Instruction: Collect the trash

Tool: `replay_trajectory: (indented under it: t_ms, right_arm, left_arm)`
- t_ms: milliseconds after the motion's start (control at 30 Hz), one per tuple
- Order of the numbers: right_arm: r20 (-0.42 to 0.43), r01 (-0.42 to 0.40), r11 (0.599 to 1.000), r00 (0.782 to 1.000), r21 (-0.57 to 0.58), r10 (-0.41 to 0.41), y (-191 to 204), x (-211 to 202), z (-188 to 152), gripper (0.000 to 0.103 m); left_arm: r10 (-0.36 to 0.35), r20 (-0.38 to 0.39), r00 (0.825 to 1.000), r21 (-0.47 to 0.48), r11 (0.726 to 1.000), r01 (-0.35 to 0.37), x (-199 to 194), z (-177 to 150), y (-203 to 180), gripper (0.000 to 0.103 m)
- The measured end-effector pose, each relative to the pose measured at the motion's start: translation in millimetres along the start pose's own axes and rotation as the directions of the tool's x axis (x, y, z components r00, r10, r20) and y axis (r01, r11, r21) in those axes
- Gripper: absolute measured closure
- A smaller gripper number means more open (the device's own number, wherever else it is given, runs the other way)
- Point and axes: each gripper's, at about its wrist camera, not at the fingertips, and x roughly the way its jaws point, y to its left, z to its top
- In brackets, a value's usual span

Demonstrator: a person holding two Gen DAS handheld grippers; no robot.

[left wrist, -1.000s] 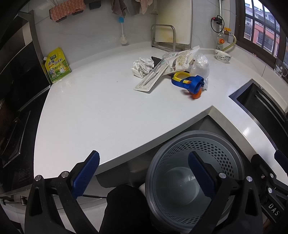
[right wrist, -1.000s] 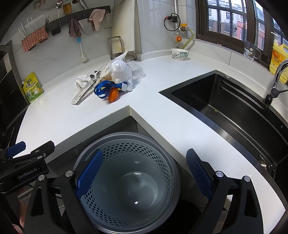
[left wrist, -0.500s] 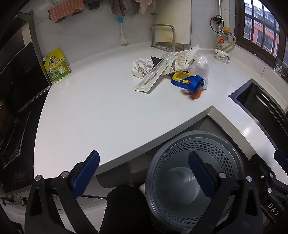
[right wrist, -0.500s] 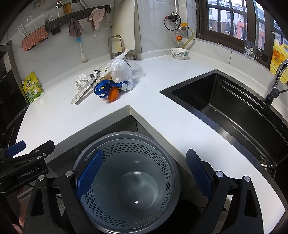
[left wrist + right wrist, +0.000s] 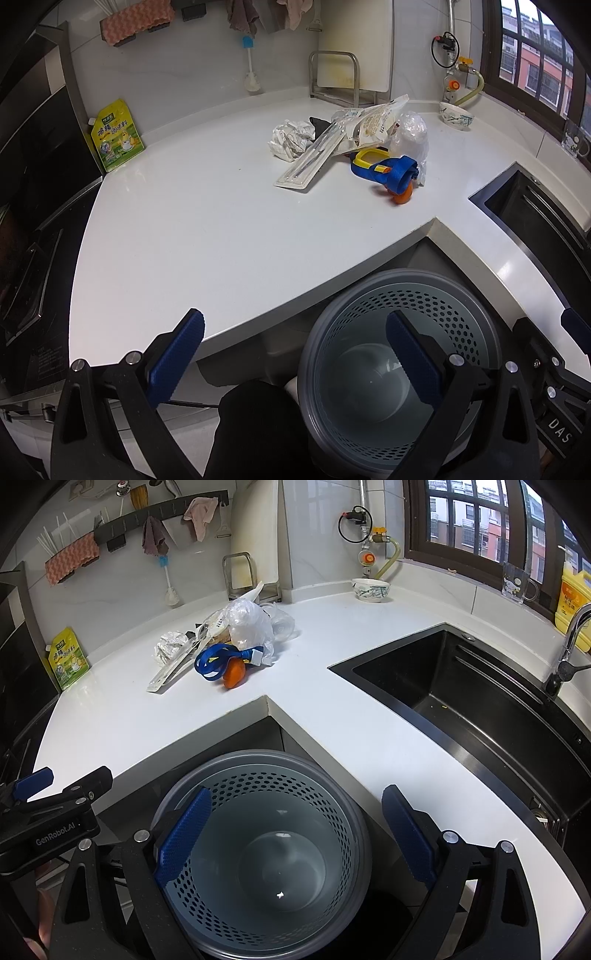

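Nothing shifted across the last second: no trash lifted yet, waste bin empty below the counter corner. Left gripper spread wide, holding nothing. Right gripper likewise gaping over the bin. Trash pile well beyond the bin. Legible: "GenRobot.AI" on the left tool, "DAS" on the right.

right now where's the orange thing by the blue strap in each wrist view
Left wrist: the orange piece lies right of centre in the upper half, at the near end of the trash pile, under the blue strap.
Right wrist: the same piece sits left of centre in the upper half, just in front of the strap.
Shared landmark: the inner corner of the white countertop, above the grey bin.
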Motion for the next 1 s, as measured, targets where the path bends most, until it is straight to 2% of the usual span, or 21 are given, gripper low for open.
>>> replay_trajectory:
  t_ms: [300, 567, 800, 1000]
  right_arm:
    - [0.000, -0.012, 1.000, 1.000, 0.004, 0.012, -0.7, 0.3, 0.0, 0.014]
    - [0.024, -0.049, 0.999, 0.999, 0.018, 0.049, -3.0, 2.4, 5.3, 0.014]
    - [0.050, -0.084, 0.996, 0.995, -0.018, 0.085, 8.4, 16.2, 26.7, 0.014]
    - [0.052, -0.100, 0.994, 0.993, -0.036, 0.101, 23.0, 50.4, 53.9, 0.014]
  left_arm:
    - [0.004, 0.002, 1.000, 0.000, 1.000, -0.004, 2.0, 3.1, 2.6, 0.006]
    - [0.022, 0.038, 0.999, -0.041, 0.999, -0.021, 9.8, 15.0, 24.3, 0.006]
    - [0.015, 0.075, 0.997, -0.047, 0.999, -0.011, 26.9, 35.3, 37.9, 0.006]
    - [-0.001, 0.091, 0.996, -0.063, 0.998, 0.006, 55.1, 63.8, 49.7, 0.006]
